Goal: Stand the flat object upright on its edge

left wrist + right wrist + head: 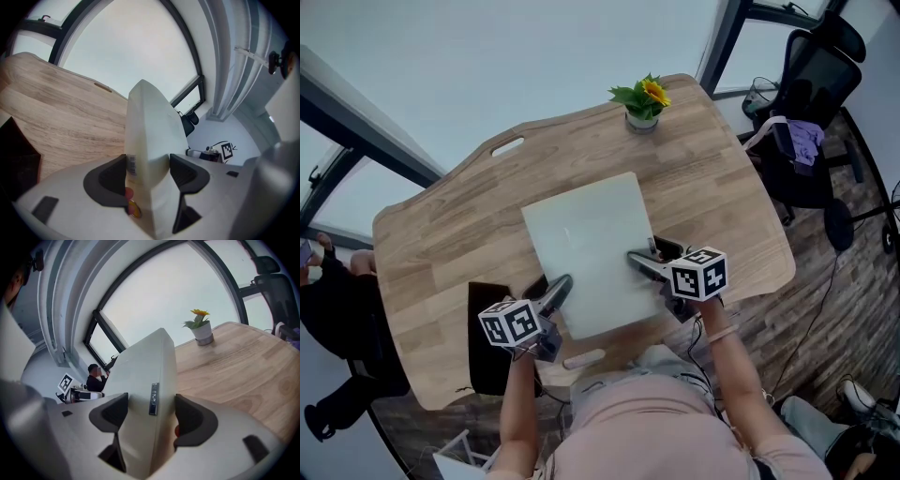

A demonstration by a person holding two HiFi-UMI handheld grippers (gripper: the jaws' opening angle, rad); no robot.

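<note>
Left tool (149, 172) and right tool (151, 411), each closed on the near edge of a pale white, rectangular, flat plastic board (592, 246), one toward each near corner. Board shown with its broad face toward the head camera, over the middle of the light wooden desk (441, 244) and short of the small potted yellow flower (643, 101); it is not yet upright, and whether its far edge touches the desk cannot be told. Judged stiff (it runs straight past both tools with no sag), light to moderate in weight, and smooth enough to slip, so a hold at opposite ends of one edge suits it. A barcode sticker (132, 165) sits on the edge at the left tool and a narrow dark label (153, 399) at the right tool; neither can be read.
</note>
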